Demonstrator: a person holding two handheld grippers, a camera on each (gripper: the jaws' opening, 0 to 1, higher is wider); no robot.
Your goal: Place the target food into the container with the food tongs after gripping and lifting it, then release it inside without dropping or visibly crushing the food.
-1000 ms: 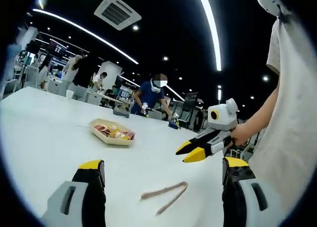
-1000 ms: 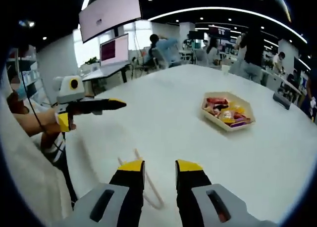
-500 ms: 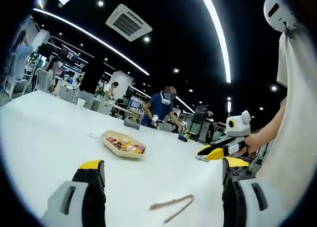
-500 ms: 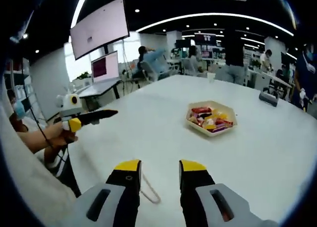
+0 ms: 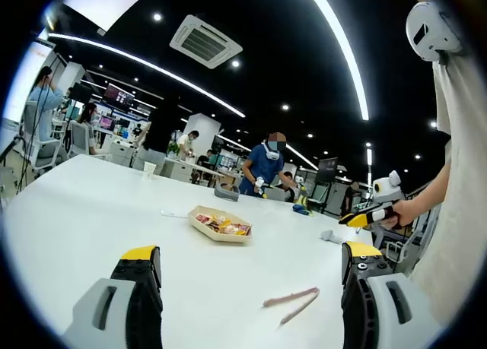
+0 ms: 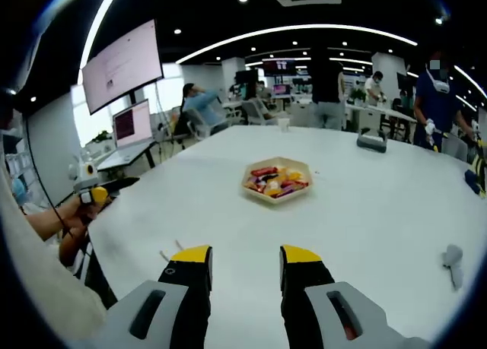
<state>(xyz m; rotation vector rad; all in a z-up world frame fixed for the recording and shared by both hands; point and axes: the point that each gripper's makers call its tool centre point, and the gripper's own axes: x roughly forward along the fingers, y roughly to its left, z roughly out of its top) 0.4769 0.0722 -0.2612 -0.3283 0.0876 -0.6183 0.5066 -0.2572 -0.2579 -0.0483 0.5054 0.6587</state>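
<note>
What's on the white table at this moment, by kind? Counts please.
Hexagonal tray of mixed food: 1
Tongs: 1
Paper cup: 1
Small grey object near the table's edge: 1
Dark box-like item at the far side: 1
Total: 5

Open office: black ceiling [image 5: 251, 14] with strip lights [image 5: 338, 45], wide white table [image 6: 365, 204], wall screen [image 6: 122, 64].

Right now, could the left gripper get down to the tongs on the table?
Probably yes: the left gripper is open, and the tongs lie on bare table between its jaws with nothing in between.
</note>
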